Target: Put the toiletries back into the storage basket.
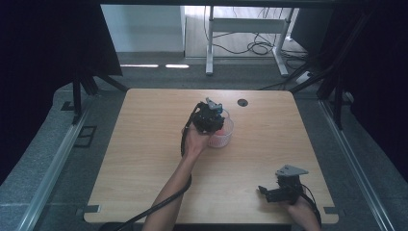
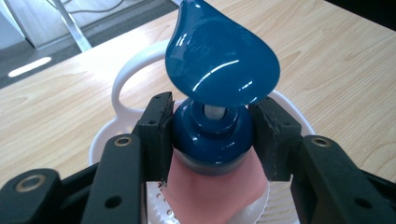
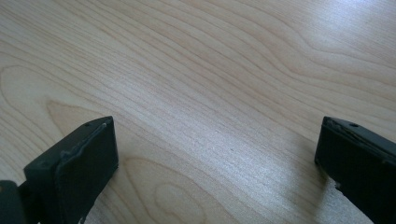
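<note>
While your left gripper [image 2: 211,135] sits past the middle of the tabletop [image 1: 144,159], its fingers [image 2: 156,135] are clamped on the blue collar of a pump bottle [image 2: 212,140], one pad on each side. The blue pump head [image 2: 222,58] rises right above the fingers, spout pointing away from the camera. The bottle body below the collar is pink and stands upright inside a white basket [image 2: 128,77], whose looped handle shows behind the pump head. From the high view, your left hand [image 1: 195,139] holds that gripper over the basket [image 1: 223,137], near the small dark round hole in the tabletop [image 1: 242,102].

Your right gripper [image 1: 262,190] is at the near right corner of the tabletop, well apart from the bottle, pointing left. Its fingers [image 3: 84,158] stand wide with nothing between them, just bare wood grain below. Cables trail from both grippers toward the near edge.
</note>
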Tool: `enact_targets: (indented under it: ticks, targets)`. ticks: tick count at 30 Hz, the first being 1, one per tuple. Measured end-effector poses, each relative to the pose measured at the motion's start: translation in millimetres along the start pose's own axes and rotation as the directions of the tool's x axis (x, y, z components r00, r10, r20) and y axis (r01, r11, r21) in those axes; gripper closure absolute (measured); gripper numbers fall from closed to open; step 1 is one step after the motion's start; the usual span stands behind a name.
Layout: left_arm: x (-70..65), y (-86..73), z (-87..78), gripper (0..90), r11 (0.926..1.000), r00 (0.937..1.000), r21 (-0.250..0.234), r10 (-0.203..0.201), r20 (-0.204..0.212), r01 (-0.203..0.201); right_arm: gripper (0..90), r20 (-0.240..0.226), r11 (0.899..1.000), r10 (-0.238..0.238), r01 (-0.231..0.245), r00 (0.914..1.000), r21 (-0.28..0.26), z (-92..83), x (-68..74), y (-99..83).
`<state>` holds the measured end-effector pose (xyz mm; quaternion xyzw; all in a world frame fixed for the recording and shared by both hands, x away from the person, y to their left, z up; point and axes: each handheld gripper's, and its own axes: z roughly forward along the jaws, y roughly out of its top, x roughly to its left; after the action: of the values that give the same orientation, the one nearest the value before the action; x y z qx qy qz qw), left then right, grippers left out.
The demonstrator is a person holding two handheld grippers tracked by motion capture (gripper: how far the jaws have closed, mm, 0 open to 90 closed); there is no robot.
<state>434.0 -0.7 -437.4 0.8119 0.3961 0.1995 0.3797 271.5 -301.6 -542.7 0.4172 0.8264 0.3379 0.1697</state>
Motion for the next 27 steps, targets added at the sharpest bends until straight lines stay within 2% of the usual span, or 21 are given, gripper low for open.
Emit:
enact_targets:
  ticks: [5,10,15,19,24,27]
  targets:
    - [5.1,0.2,0.5,49.7,0.9995,0.9999,0.029,-0.01,0.002,0.01,0.0,0.0,1.0,0.0,0.0,1.0,0.0,0.1,0.1,0.1]
    - [4.7,-0.1,1.0,48.5,0.9995,0.9999,0.027,-0.015,0.0,0.015,0.0,0.0,1.0,-0.002,0.002,1.0,-0.001,0.2,0.0,0.0]
    - [4.0,1.4,-1.0,42.4,0.9995,0.9996,0.013,-0.028,-0.003,0.028,0.0,-0.001,1.0,0.0,0.0,1.0,0.0,0.1,0.1,0.1]
    - [5.2,2.2,-3.6,35.5,0.9993,0.9993,0.003,-0.037,-0.007,0.037,0.0,-0.001,1.0,0.0,0.0,1.0,0.0,0.1,0.1,0.1]
    - [6.7,1.5,-5.4,25.9,0.9984,0.9984,-0.012,-0.055,0.016,0.055,0.0,-0.001,1.0,0.0,0.0,1.0,0.0,0.1,0.1,0.1]
    - [7.6,1.1,-5.9,16.6,0.9978,0.9979,-0.02,-0.062,0.018,0.063,0.0,-0.001,1.0,0.0,0.0,1.0,0.0,0.1,0.1,0.1]
